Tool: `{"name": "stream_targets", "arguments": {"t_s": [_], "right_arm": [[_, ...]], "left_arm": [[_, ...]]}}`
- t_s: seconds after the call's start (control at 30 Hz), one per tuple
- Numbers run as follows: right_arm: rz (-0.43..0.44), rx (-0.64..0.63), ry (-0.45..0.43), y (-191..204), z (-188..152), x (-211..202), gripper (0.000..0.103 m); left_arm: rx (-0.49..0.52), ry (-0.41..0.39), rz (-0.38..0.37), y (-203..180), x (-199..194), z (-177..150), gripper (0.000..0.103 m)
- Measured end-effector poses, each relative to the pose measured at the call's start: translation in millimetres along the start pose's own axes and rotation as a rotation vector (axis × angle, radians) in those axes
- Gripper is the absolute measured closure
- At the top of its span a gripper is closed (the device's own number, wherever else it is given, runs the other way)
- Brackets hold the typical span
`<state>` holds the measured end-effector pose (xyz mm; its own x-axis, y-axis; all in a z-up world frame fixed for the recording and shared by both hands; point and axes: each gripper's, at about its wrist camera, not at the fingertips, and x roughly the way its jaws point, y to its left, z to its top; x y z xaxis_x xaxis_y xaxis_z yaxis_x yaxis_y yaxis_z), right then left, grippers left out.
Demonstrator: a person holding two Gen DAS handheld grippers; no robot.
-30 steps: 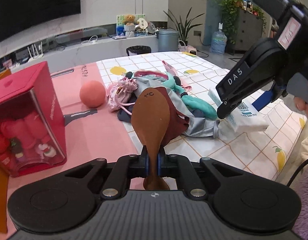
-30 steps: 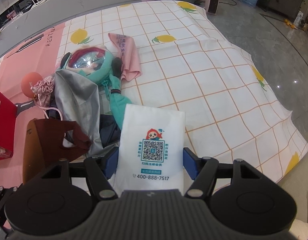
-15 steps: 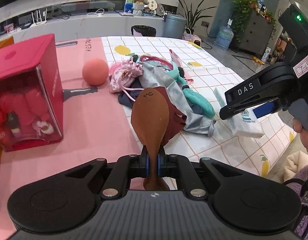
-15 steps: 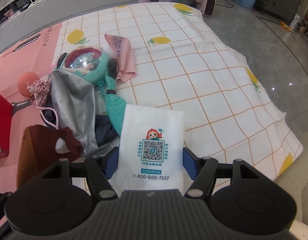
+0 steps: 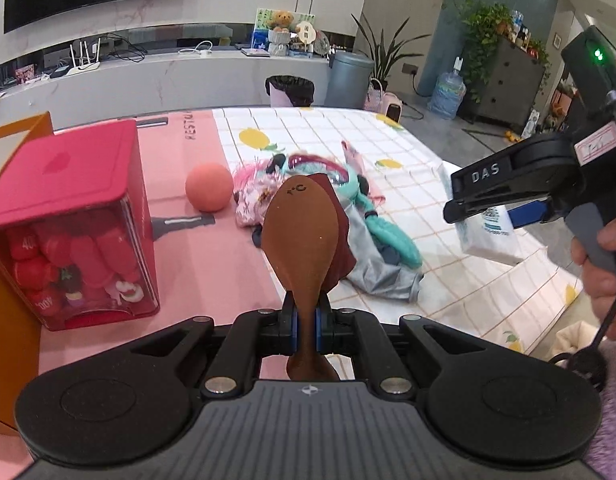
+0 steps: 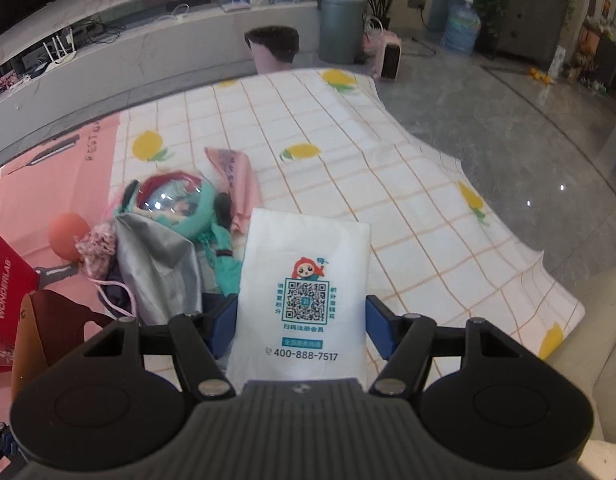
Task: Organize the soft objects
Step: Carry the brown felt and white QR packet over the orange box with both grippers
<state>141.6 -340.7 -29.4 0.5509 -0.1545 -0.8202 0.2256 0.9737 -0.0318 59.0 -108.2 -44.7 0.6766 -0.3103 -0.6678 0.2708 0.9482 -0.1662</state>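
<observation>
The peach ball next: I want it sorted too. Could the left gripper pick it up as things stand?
Probably not yet. The left gripper is shut on the brown mask, so its jaws are occupied. The peach ball itself sits uncovered beside the clothes pile.

A white tablecloth with an orange grid and yellow lemon prints covers the right of the table; a plain pink mat covers the left. On the far left sits a red cardboard box, a coral round ball beside it. The near flat leather piece is brown. The white tissue pack bears a black code and teal print. The crumpled fabric is silver-grey, the plush toy teal.
</observation>
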Motion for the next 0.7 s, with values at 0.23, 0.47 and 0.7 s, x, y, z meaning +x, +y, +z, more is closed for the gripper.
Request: {"name": "stream_targets", "arguments": {"t_s": [0.23,0.47,0.7], "right_arm": [[0.057,0.001,-0.063,21.7,7.1,-33.1,0.037],[0.111,-0.063,-0.163,61.9,12.1,-79.9,0.037],[0.178,-0.145,-0.222,120.0,7.0,-115.2,0.037]], "left_arm": [[-0.024,-0.04,0.039,5.4,-20.8,11.6,0.095],[-0.03,-0.13,0.098,15.5,-52.9,24.5,0.096],[-0.069,-0.228,0.216,38.4,-98.0,41.7,0.096]]}}
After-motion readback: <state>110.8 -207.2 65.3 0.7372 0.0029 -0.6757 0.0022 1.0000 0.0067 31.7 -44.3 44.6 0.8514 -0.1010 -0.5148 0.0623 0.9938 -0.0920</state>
